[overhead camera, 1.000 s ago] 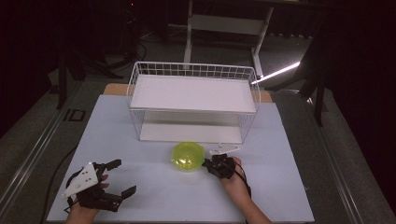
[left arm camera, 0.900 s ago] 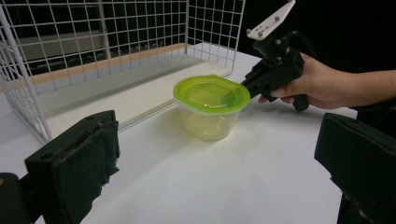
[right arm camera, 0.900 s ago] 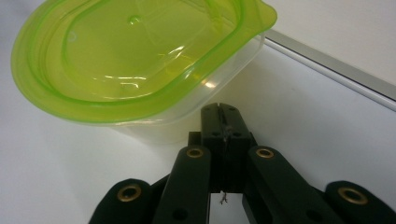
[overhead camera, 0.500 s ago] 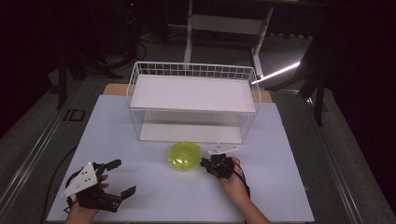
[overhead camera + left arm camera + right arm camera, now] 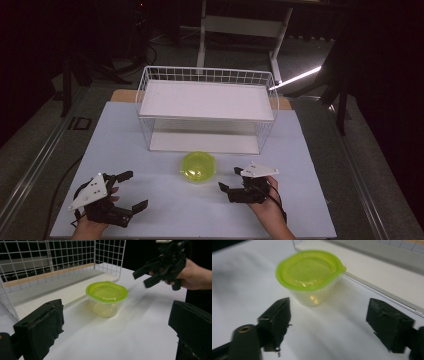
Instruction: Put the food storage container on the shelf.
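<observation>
A clear tub with a yellow-green lid (image 5: 198,166) stands upright on the white table in front of the wire rack. My right gripper (image 5: 228,179) is just right of the tub and apart from it. Its jaws have just been opening and stand wide with nothing between them. In the right gripper view the tub (image 5: 310,275) sits beyond the gripper (image 5: 332,321). My left gripper (image 5: 136,189) rests open at the near left, far from the tub. In the left gripper view its gripper (image 5: 116,330) faces the tub (image 5: 106,298) and the right gripper (image 5: 145,276).
A white wire rack (image 5: 145,95) with a white shelf on top and a white base stands at the back middle of the table (image 5: 125,130). The rack's mesh (image 5: 50,262) is close behind the tub. Dark floor surrounds the table.
My right gripper has drawn back from the tub's right side, lifted a little, and opened its jaws. The tub stays in place and the left gripper has not moved.
</observation>
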The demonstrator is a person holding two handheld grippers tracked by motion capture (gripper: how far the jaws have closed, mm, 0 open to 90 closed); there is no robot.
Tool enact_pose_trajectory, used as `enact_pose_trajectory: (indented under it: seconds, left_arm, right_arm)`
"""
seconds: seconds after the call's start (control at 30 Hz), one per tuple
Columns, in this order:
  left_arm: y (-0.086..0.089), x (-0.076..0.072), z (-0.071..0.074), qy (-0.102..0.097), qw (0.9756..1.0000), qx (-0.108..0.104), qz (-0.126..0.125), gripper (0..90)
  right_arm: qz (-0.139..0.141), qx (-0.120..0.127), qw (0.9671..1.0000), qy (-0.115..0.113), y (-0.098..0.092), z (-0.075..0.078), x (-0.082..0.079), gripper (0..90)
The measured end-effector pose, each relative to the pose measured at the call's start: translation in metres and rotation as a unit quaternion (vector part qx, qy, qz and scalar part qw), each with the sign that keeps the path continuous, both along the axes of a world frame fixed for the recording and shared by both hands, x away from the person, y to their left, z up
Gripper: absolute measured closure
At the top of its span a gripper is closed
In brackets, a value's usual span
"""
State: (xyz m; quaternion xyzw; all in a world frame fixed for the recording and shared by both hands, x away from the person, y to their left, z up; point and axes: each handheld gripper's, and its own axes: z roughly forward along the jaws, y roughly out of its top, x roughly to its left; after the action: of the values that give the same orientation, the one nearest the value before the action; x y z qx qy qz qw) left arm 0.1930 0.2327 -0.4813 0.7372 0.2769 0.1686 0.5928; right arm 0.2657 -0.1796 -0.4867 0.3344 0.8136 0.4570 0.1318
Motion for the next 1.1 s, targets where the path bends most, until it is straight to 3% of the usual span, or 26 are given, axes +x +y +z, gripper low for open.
enact_pose_trajectory:
  seconds: [0.1, 0.17, 0.43, 0.5, 0.63, 0.67, 0.7, 0.77, 0.93, 1.1]
  left_arm:
    - [-0.002, -0.001, 0.001, -0.003, 1.0000, 0.006, -0.005, 0.9]
    - [-0.007, -0.001, 0.005, 0.002, 0.9998, -0.010, -0.017, 0.8]
    - [-0.011, 0.007, 0.020, -0.004, 0.9995, -0.017, -0.026, 0.9]
    - [-0.012, 0.010, 0.023, -0.012, 0.9995, -0.001, -0.030, 0.9]
    - [-0.015, 0.015, 0.029, -0.027, 0.9986, 0.011, -0.045, 0.9]
    - [-0.017, 0.017, 0.031, -0.046, 0.9979, 0.014, -0.043, 0.9]
    - [-0.019, 0.019, 0.032, -0.045, 0.9979, 0.018, -0.043, 0.9]
    - [-0.021, 0.024, 0.035, -0.008, 0.9979, 0.010, -0.063, 0.9]
    - [-0.028, 0.032, 0.041, 0.026, 0.9969, -0.006, -0.074, 0.9]
    - [-0.035, 0.043, 0.040, 0.034, 0.9976, 0.000, -0.061, 0.8]
  right_arm:
    - [0.017, 0.009, 0.9998, 0.004, -0.003, 0.006, -0.006, 14.8]
    - [0.024, 0.018, 0.9995, -0.004, -0.004, 0.015, -0.017, 14.6]
    - [0.038, 0.040, 0.9974, -0.047, 0.002, 0.036, -0.032, 14.2]
    - [0.046, 0.050, 0.9965, -0.048, 0.002, 0.041, -0.029, 16.4]
    - [0.054, 0.039, 0.9951, -0.073, 0.005, 0.047, -0.023, 20.7]
    - [0.050, 0.033, 0.9950, -0.080, 0.007, 0.048, -0.022, 21.3]
    - [0.049, 0.028, 0.9946, -0.087, 0.008, 0.049, -0.021, 21.8]
    - [0.051, 0.035, 0.9940, -0.090, 0.010, 0.051, -0.017, 21.8]
    - [0.031, 0.022, 0.9951, -0.091, 0.014, 0.050, -0.008, 23.2]
    - [0.019, 0.036, 0.9967, -0.071, 0.015, 0.051, 0.001, 23.1]
